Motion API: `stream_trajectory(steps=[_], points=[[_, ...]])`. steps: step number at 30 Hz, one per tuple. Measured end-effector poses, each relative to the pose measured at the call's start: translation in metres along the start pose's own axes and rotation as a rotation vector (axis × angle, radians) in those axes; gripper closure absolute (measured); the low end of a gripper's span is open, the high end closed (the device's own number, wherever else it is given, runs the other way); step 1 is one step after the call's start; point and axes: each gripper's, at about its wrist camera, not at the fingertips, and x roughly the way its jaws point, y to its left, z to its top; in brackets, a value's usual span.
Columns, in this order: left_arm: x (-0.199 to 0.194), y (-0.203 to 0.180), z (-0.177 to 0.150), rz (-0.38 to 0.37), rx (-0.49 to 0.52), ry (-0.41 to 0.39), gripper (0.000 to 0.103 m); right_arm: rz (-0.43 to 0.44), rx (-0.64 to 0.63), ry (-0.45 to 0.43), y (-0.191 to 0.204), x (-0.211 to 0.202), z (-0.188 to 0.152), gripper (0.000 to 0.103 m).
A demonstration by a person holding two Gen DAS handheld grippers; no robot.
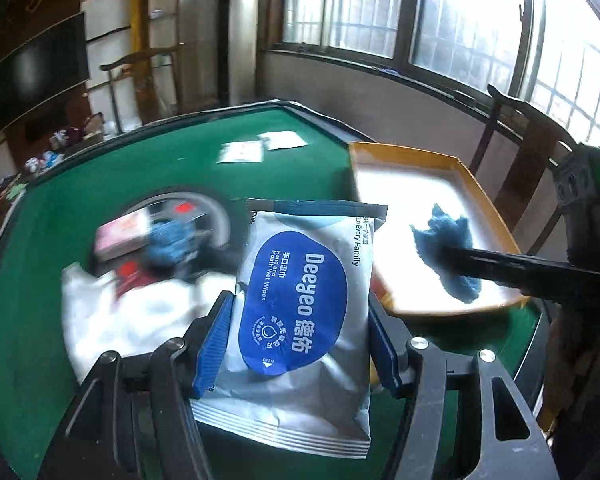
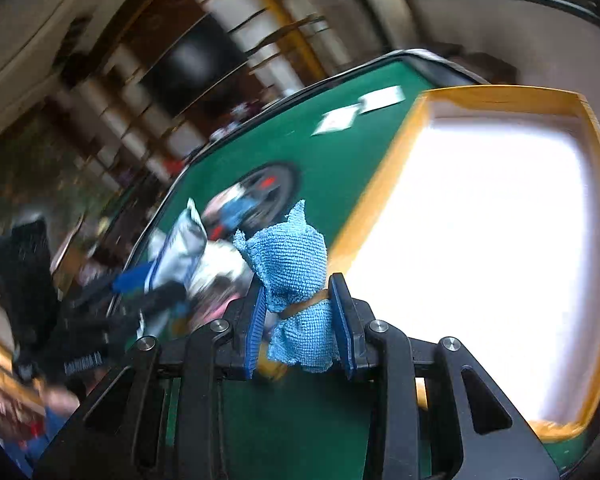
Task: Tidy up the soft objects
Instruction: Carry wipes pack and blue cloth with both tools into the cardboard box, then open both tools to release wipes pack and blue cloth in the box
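My left gripper (image 1: 300, 340) is shut on a silver and blue pack of wet wipes (image 1: 300, 312), held above the green table (image 1: 308, 168). My right gripper (image 2: 300, 320) is shut on a bundled blue cloth (image 2: 292, 264) tied with a band, held beside the near left edge of the orange-rimmed tray (image 2: 380, 184). In the left wrist view the right gripper (image 1: 452, 254) holds the blue cloth (image 1: 440, 236) over the tray (image 1: 404, 152), whose white inside is glared out. The left gripper with the wipes pack (image 2: 180, 248) shows blurred in the right wrist view.
A blurred pile lies on the table's left: a white cloth (image 1: 140, 312), a pink box (image 1: 120, 236) and another blue cloth (image 1: 168, 240) near a dark round insert (image 1: 220, 216). Two white cards (image 1: 260, 146) lie at the far side. A chair (image 1: 540, 136) stands behind the tray.
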Motion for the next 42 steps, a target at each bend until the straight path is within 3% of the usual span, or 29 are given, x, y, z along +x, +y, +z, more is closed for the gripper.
stream_trajectory(steps=[12, 22, 33, 39, 42], points=[[0.107, -0.094, 0.080, -0.069, 0.053, 0.098, 0.040, -0.267, 0.220, -0.084, -0.093, -0.003, 0.084, 0.072], [0.186, -0.129, 0.090, -0.068, -0.003, 0.199, 0.040, -0.411, 0.279, -0.018, -0.159, 0.016, 0.122, 0.072], [0.193, -0.126, 0.091, -0.111, -0.045, 0.219, 0.037, -0.557, 0.171, 0.024, -0.161, 0.034, 0.125, 0.070], [0.184, -0.129, 0.096, -0.115, -0.045, 0.193, 0.037, -0.566, 0.160, -0.008, -0.151, 0.021, 0.123, 0.046], [0.171, -0.130, 0.098, -0.131, -0.037, 0.174, 0.037, -0.547, 0.173, -0.042, -0.144, 0.008, 0.118, 0.046]])
